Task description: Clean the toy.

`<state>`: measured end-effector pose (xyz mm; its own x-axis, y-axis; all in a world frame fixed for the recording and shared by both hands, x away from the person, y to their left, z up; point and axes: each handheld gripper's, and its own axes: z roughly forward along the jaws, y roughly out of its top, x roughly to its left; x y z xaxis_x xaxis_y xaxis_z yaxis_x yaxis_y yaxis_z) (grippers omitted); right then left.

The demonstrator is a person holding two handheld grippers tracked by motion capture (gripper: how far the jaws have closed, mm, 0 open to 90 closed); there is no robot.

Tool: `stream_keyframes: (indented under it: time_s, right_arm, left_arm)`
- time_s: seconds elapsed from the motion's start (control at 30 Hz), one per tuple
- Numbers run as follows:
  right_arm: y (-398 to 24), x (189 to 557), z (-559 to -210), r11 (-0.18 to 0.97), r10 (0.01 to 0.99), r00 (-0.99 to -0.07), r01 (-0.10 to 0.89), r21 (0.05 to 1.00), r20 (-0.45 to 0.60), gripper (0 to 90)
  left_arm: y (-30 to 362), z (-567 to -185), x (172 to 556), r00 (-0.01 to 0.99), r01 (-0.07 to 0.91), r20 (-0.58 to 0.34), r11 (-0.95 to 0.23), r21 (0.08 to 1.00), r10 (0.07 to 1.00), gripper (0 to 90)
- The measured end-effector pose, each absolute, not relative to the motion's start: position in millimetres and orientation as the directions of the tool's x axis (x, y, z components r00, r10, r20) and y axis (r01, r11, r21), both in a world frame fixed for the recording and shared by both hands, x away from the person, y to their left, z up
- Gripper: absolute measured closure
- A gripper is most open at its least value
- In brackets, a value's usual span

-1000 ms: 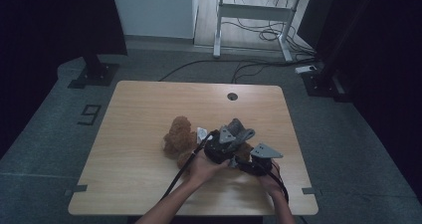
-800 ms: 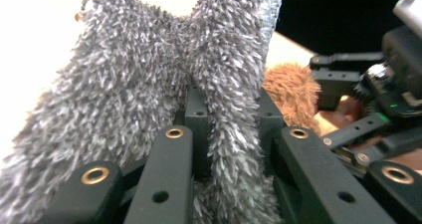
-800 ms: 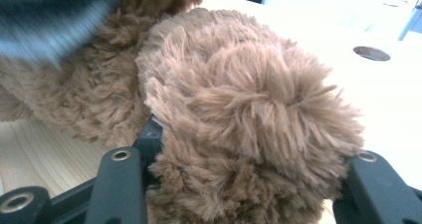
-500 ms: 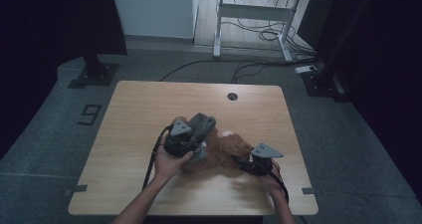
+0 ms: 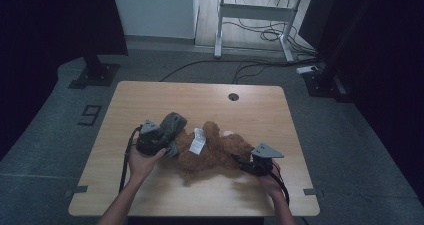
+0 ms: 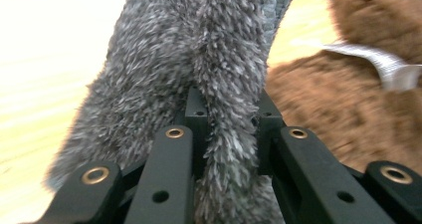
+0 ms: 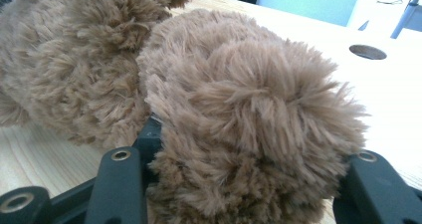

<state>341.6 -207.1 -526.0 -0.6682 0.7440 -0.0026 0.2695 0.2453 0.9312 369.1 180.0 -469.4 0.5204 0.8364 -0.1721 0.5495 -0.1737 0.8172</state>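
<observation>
A brown plush toy (image 5: 215, 152) lies stretched across the wooden table (image 5: 200, 95), a white tag (image 5: 197, 142) on its middle. My left gripper (image 5: 169, 137), at the toy's left end, is shut on a grey furry piece (image 5: 172, 122). In the left gripper view that grey fur (image 6: 174, 74) is pinched between the black jaws of the left gripper (image 6: 229, 119), with brown plush (image 6: 328, 109) and the tag (image 6: 378, 59) to the right. My right gripper (image 5: 242, 161) is shut on the toy's right end. The right gripper (image 7: 249, 169) clamps a round tuft of brown fur (image 7: 249, 99).
A round cable hole (image 5: 233, 96) sits near the table's far edge. Beyond the table stand a white desk frame (image 5: 250, 15), loose floor cables (image 5: 240, 67) and black stand bases (image 5: 95, 72). A "9" mark (image 5: 90, 115) is on the floor at the left.
My left hand has swung leftward across the table with the grey furry piece in its jaws, and the brown toy is now drawn out lengthwise. The right hand has stayed put.
</observation>
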Motion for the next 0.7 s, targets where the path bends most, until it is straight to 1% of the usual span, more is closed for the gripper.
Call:
stream_keyframes:
  time_s: [0.1,0.17,0.2,0.23,0.3,0.33,0.4,0.43,0.47,0.53,0.6,0.7]
  right_arm:
    - [-207,342,-526,0.246,0.745,-0.667,0.269,0.931,-0.005,44.4]
    - [-207,342,-526,0.247,0.746,-0.666,0.268,0.931,-0.006,44.5]
    - [-206,343,-525,0.257,0.749,-0.663,0.262,0.930,-0.021,44.5]
    - [-206,343,-525,0.257,0.749,-0.663,0.262,0.930,-0.021,44.5]
    - [-204,343,-525,0.264,0.754,-0.656,0.255,0.930,-0.034,44.5]
    - [-202,344,-525,0.269,0.763,-0.645,0.248,0.931,-0.049,44.5]
    - [-200,344,-525,0.267,0.771,-0.634,0.243,0.933,-0.055,44.7]
    - [-200,344,-525,0.267,0.771,-0.634,0.243,0.933,-0.055,44.7]
    - [-198,344,-526,0.260,0.783,-0.620,0.242,0.935,-0.057,45.0]
    - [-197,344,-526,0.258,0.787,-0.614,0.240,0.936,-0.059,45.1]
    - [-196,343,-527,0.256,0.792,-0.606,0.232,0.938,-0.066,45.0]
    - [-197,341,-527,0.260,0.786,-0.614,0.235,0.937,-0.065,43.5]
  left_arm:
    - [186,-465,368,0.502,0.559,-0.186,-0.153,0.815,0.845,74.9]
    - [185,-461,367,0.506,0.550,-0.178,-0.157,0.821,0.844,74.5]
    - [178,-449,364,0.523,0.520,-0.152,-0.173,0.836,0.838,74.4]
    - [178,-449,364,0.523,0.520,-0.152,-0.173,0.836,0.838,74.3]
    - [164,-436,362,0.547,0.487,-0.130,-0.188,0.853,0.827,74.4]
    - [147,-424,362,0.572,0.463,-0.111,-0.209,0.861,0.812,74.4]
    - [131,-418,366,0.590,0.450,-0.093,-0.231,0.862,0.802,74.3]
    - [131,-418,366,0.590,0.450,-0.093,-0.231,0.862,0.802,74.3]
    - [116,-417,372,0.605,0.460,-0.096,-0.248,0.853,0.791,74.2]
    - [109,-420,375,0.607,0.469,-0.098,-0.256,0.845,0.789,73.9]
    - [98,-432,381,0.616,0.505,-0.131,-0.261,0.823,0.777,73.5]
    - [96,-443,381,0.624,0.520,-0.144,-0.270,0.810,0.768,73.6]
